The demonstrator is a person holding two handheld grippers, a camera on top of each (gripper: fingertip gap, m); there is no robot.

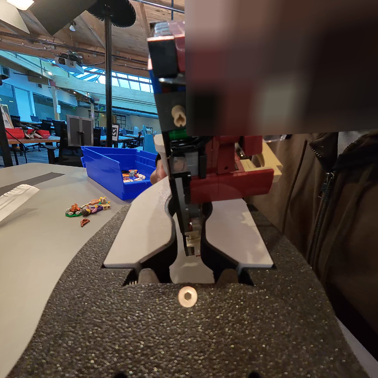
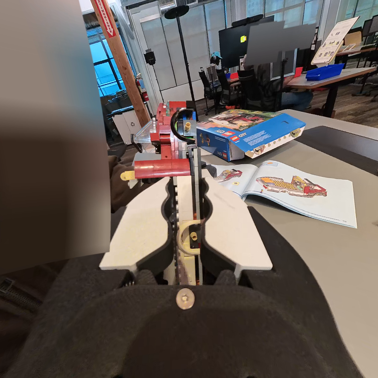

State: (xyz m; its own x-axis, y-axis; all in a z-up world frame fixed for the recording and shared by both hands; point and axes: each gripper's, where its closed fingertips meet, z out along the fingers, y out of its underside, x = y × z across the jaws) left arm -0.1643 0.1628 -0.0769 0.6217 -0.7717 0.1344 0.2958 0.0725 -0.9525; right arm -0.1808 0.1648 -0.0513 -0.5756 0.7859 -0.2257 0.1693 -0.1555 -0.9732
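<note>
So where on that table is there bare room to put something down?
Bare grey table lies in front of the figures, beside the white paper. Another patch sits right of the booklet. It is crowded around the blue bin and the box.

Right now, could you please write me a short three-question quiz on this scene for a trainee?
1. True or false: the blue bin on the grey table holds small loose bricks.
2. What do both tongs, left and right, have between their fingers?
A. the brick-built vehicle
B. the open instruction booklet
C. the blue toy box
3. Fill in: beside the booklet on the table lies a blue toy ____.

Key
1. True.
2. A: dark red and black, it stands on edge between both pairs of fingers.
3. Box, one end flap open.
</note>
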